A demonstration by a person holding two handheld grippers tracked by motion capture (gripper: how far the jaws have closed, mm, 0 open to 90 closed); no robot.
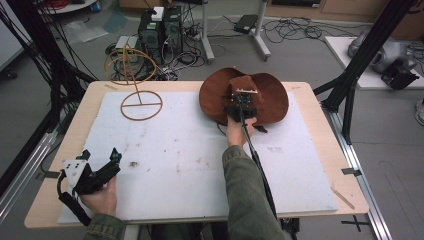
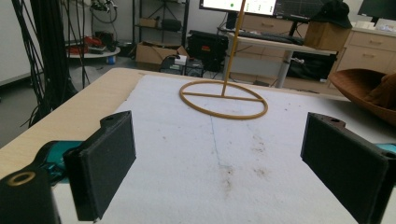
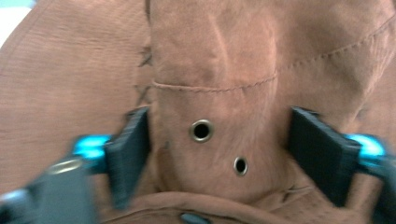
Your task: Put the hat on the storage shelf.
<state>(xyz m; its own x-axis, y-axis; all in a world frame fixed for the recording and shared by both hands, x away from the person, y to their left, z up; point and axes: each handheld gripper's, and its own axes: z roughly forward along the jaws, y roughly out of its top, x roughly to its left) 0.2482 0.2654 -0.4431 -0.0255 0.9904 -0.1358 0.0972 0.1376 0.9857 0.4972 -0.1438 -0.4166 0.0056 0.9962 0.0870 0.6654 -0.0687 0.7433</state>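
- High view: the brown suede wide-brimmed hat (image 1: 267, 97) is lying on the white felt mat (image 1: 200, 160) of the light wooden table (image 1: 320, 125), right of centre in the upper half of the frame. The right tool (image 1: 243, 100) is reaching onto the hat's crown. The left tool (image 1: 101, 159) is resting in a hand at the lower left, its jaws standing apart. A yellow wire stand with a ring base (image 1: 141, 105) is standing at the upper left.
- Left gripper view: the left tool (image 2: 217, 154) is gaping wide over bare mat; the stand (image 2: 223, 99) is sitting at upper centre, the hat (image 2: 369, 91) at the right edge.
- Right gripper view: the right tool (image 3: 219, 140) is straddling the hat's eyeleted crown (image 3: 215, 93), its pads lying against both sides of the suede.
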